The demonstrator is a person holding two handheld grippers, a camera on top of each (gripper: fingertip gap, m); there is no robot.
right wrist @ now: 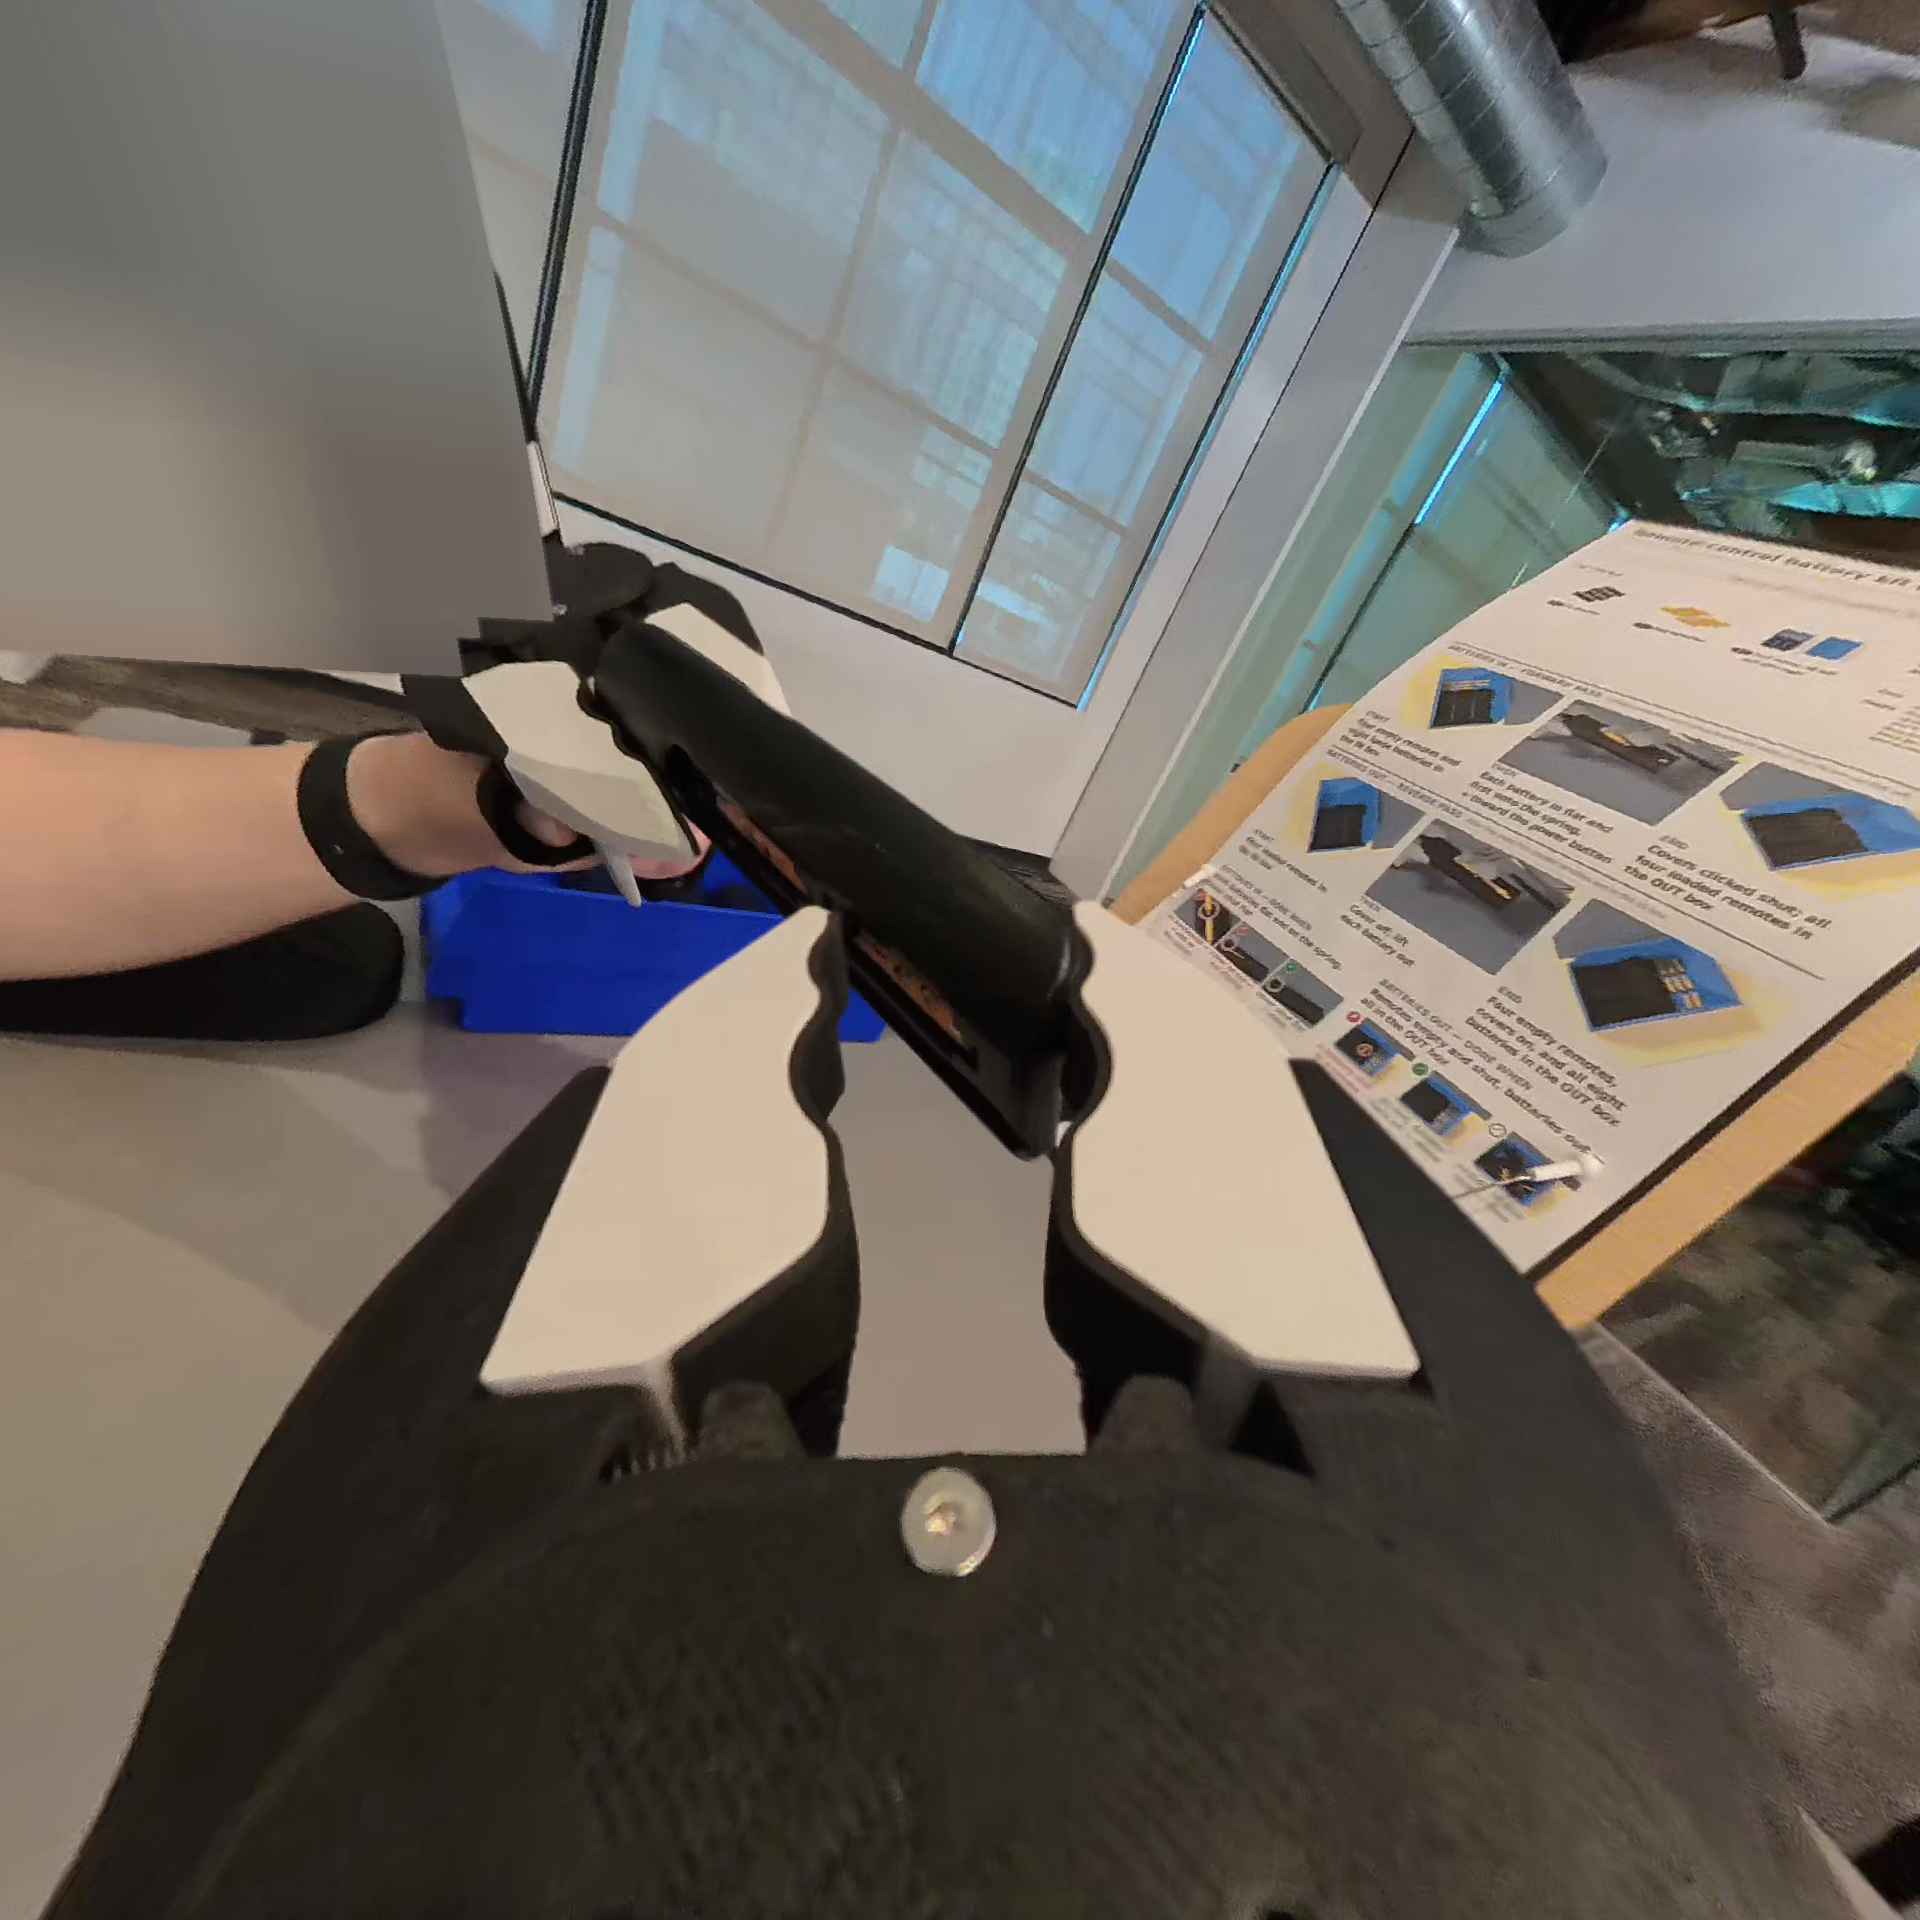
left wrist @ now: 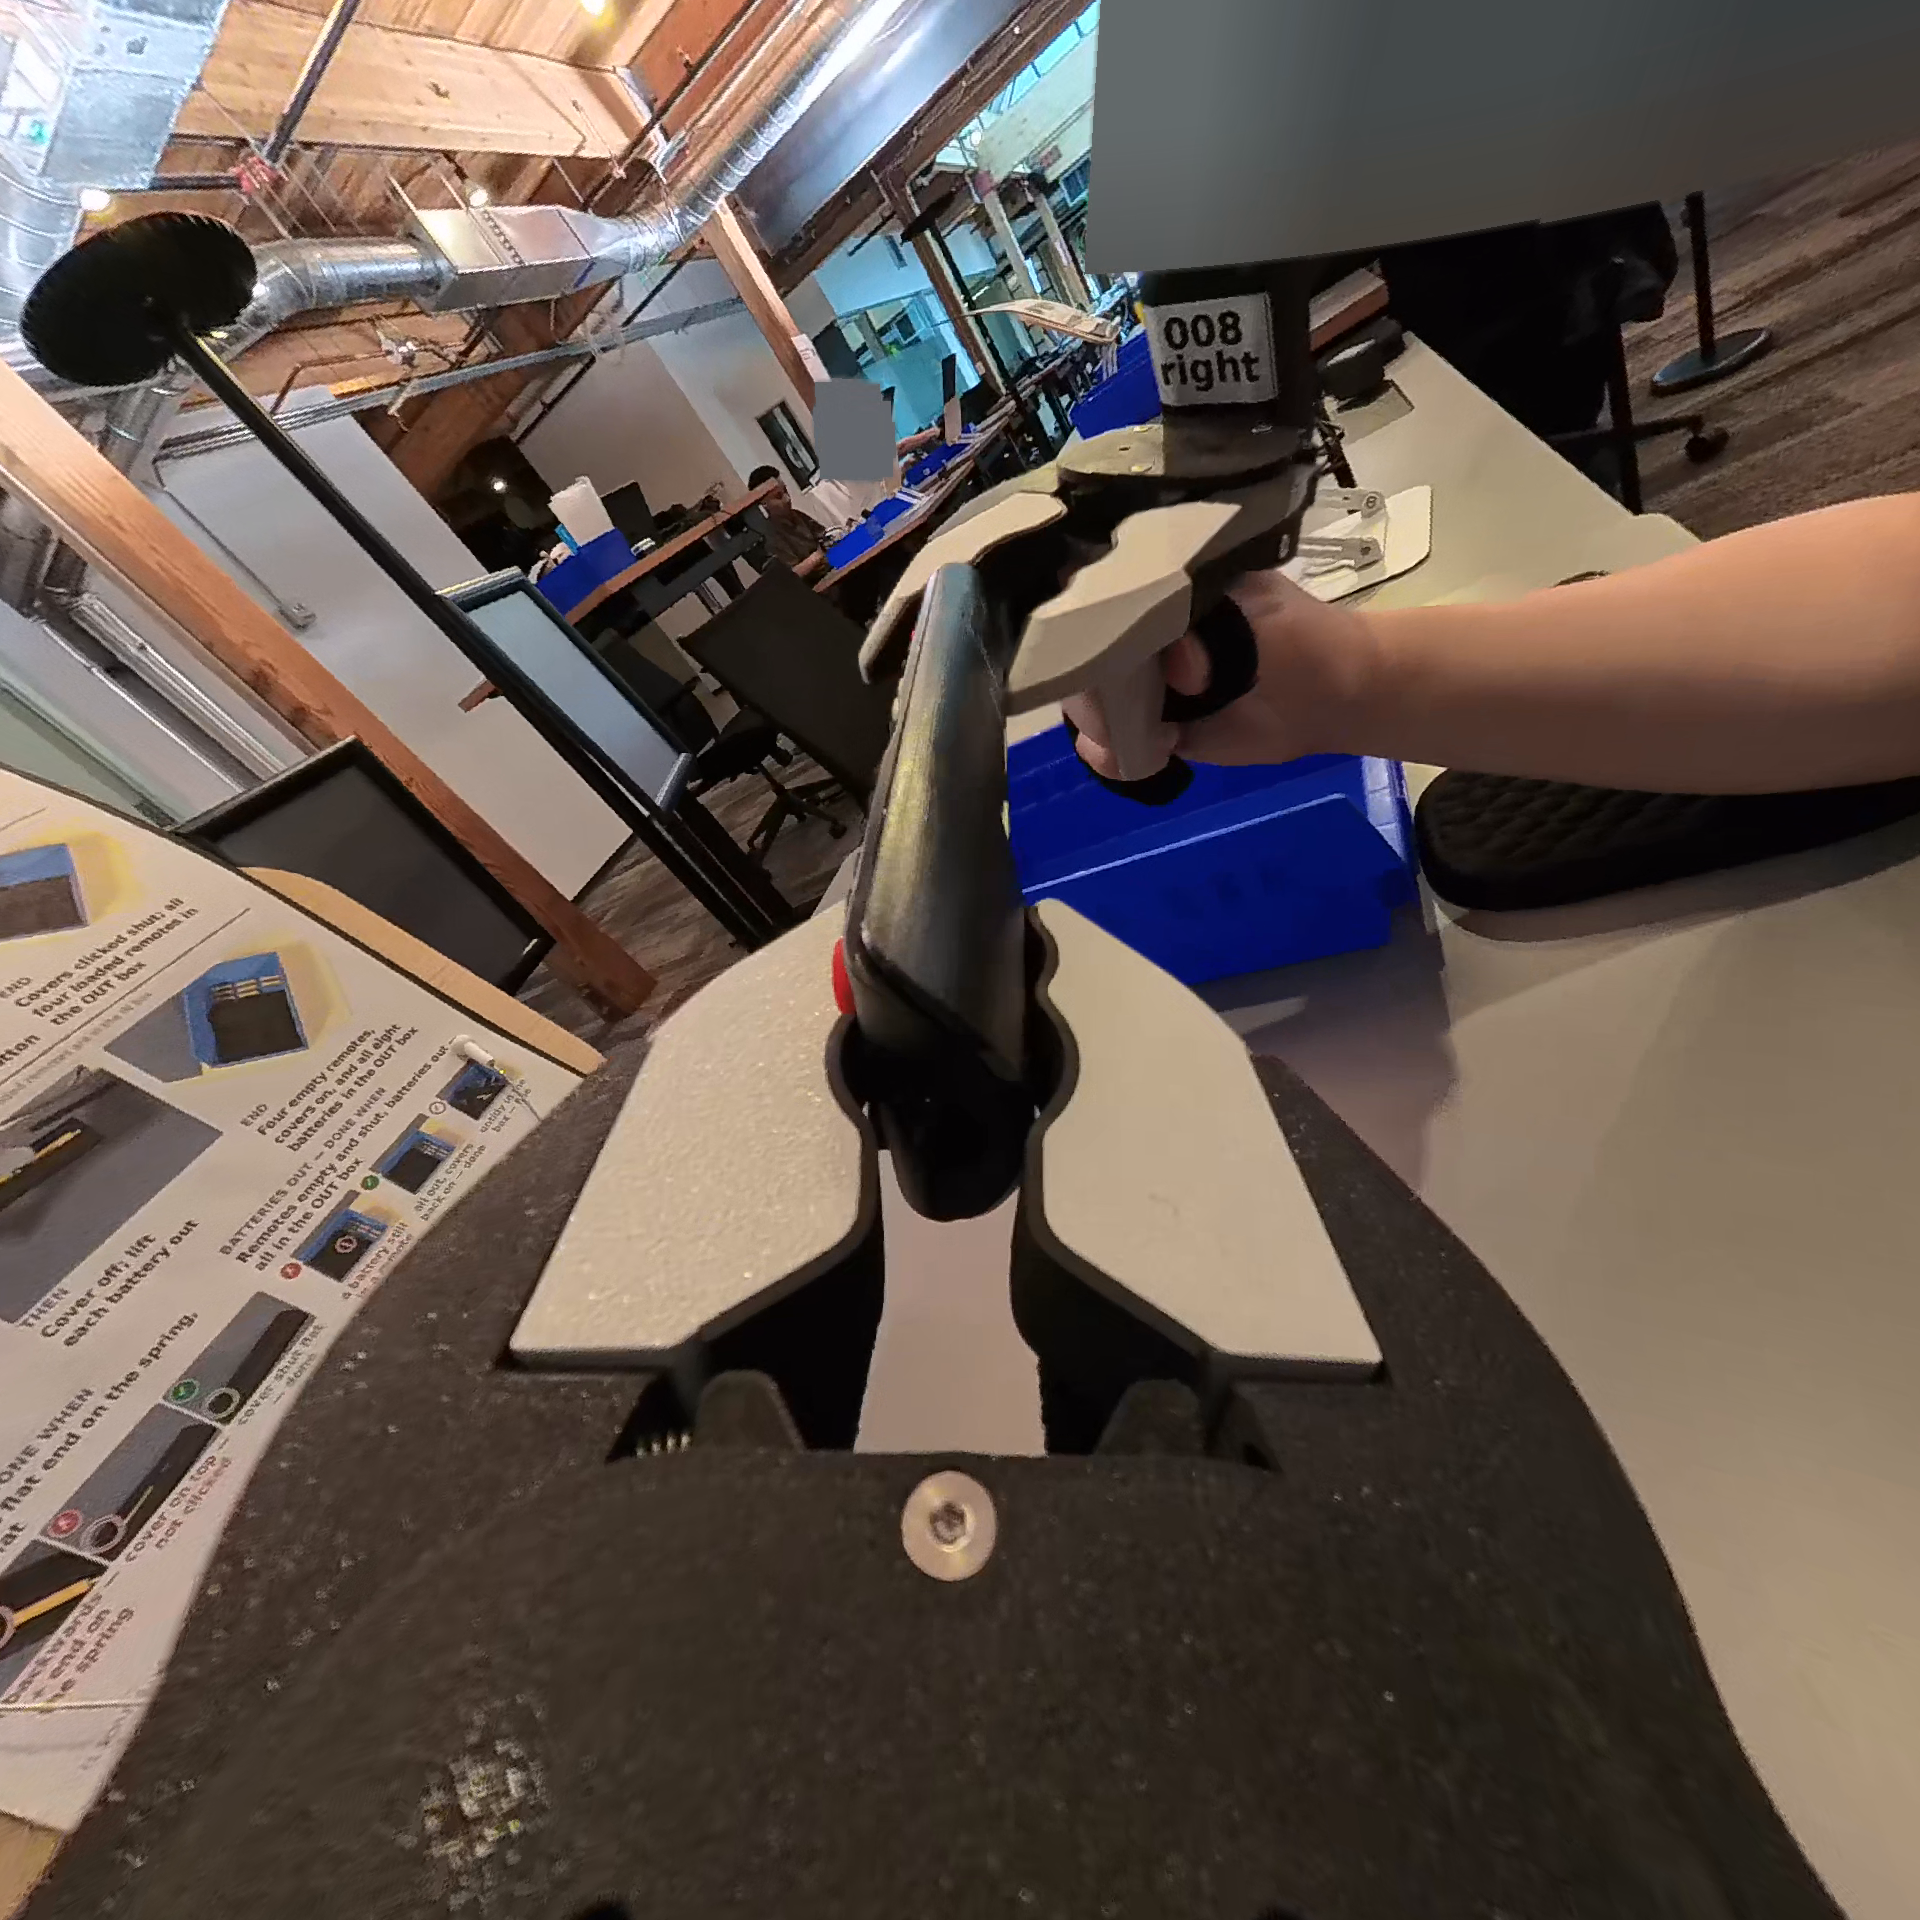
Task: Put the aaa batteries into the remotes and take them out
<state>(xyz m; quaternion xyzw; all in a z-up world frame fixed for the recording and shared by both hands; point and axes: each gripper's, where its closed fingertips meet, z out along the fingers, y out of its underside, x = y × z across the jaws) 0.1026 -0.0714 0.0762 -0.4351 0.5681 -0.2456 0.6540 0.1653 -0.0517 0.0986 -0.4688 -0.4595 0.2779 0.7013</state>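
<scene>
Tools at both ends pin a black remote (left wrist: 935,883) in mid-air above the grey worktop (left wrist: 1610,1195): the left tool (left wrist: 948,1091) is clenched on the end with the red button, while the right tool (right wrist: 951,1023) grasps the opposite end, near an open slot where yellow-orange shows, apparently a battery (right wrist: 914,997) in its bay. The cover looks to be off, so the step in hand is probably working the battery compartment; whether cells are going in or coming out cannot be told. The next move likely calls for one tool to hold the remote steady while the other lets go and works at the slot. A blue bin (right wrist: 582,951) sits on the worktop just beyond, beside a black pad (left wrist: 1662,842). A printed instruction sheet (right wrist: 1558,883) with photographs leans on a wooden board to the left. A white label (left wrist: 1210,348) is fixed to the right tool's body.
</scene>
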